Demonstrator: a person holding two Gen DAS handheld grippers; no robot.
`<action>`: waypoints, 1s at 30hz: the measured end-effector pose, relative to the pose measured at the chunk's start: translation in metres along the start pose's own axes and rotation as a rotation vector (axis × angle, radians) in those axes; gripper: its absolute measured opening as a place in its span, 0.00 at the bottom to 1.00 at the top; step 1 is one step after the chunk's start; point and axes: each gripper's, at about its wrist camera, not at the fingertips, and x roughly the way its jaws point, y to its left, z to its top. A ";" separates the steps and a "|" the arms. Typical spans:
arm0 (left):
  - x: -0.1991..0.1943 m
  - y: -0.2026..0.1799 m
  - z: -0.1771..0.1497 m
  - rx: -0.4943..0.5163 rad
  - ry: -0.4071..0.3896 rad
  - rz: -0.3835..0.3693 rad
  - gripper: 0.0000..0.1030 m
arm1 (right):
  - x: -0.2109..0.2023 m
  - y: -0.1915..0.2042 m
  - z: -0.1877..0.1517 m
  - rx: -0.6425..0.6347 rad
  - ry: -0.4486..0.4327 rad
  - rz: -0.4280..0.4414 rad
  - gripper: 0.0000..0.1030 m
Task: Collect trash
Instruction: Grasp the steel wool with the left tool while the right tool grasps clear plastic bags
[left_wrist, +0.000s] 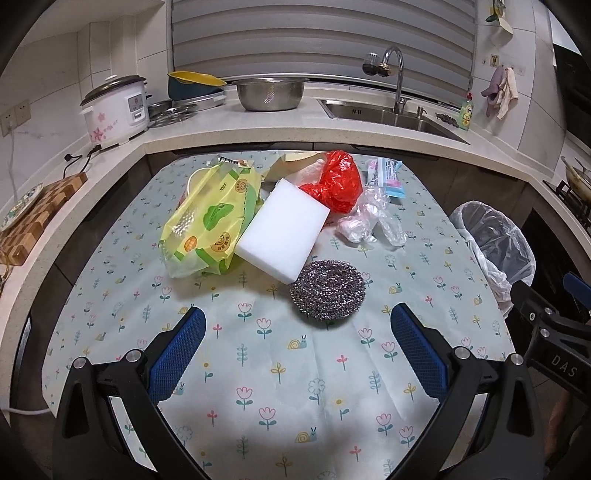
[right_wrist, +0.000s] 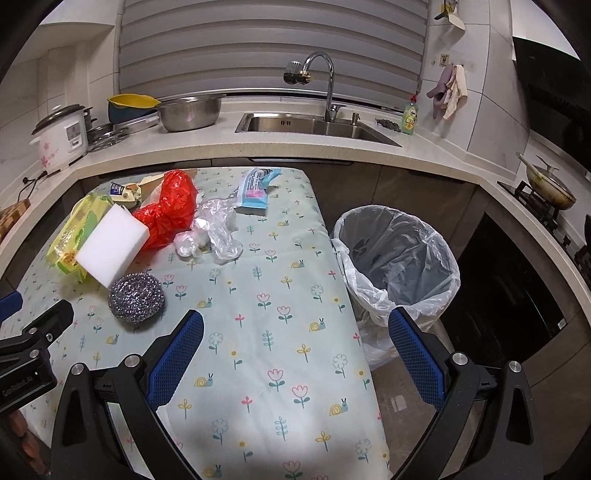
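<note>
Trash lies on the flowered tablecloth: a steel scouring ball, a white sponge block, a yellow-green wipes pack, a red plastic bag, crumpled clear plastic and a blue-pink wrapper. A lined trash bin stands right of the table. My left gripper is open and empty, just short of the scouring ball. My right gripper is open and empty over the table's right edge, near the bin.
A kitchen counter wraps around the table, with a rice cooker, a steel bowl, a sink and a faucet. A cutting board lies at the left. A stove with a wok is at the right.
</note>
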 end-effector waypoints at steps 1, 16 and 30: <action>0.004 0.003 0.001 0.000 0.005 0.001 0.93 | 0.004 0.001 0.001 0.000 0.004 0.000 0.93; 0.082 -0.005 0.003 -0.023 0.134 -0.069 0.93 | 0.070 0.024 0.022 -0.026 0.062 0.008 0.93; 0.140 0.004 0.017 -0.111 0.205 -0.082 0.67 | 0.152 0.043 0.054 -0.004 0.129 0.132 0.93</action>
